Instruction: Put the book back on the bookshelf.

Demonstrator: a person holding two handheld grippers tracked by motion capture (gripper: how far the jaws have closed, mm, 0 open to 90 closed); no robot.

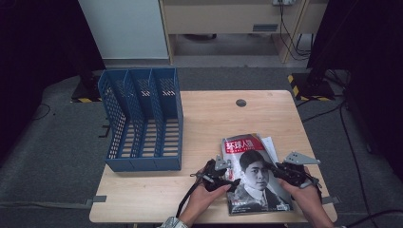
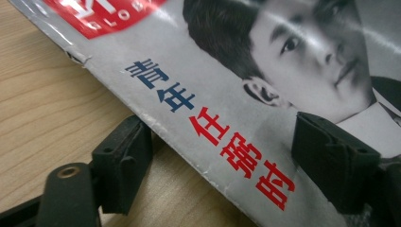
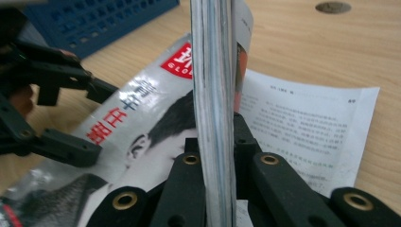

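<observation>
On the counter (image 1: 209, 118) there is one magazine (image 1: 254, 173) at the near right, one blue file rack (image 1: 142, 121) with three compartments at the far left, one printed sheet (image 3: 307, 127) under the magazine, and two hand-held grippers: left (image 1: 231, 176), right (image 1: 274, 167).

The magazine (image 1: 254, 173) has a grey cover with a black-and-white portrait, a red title block and blue and red characters. The file rack (image 1: 142, 118) is blue with perforated walls. The desk (image 1: 214, 114) is pale wood-grain.
</observation>
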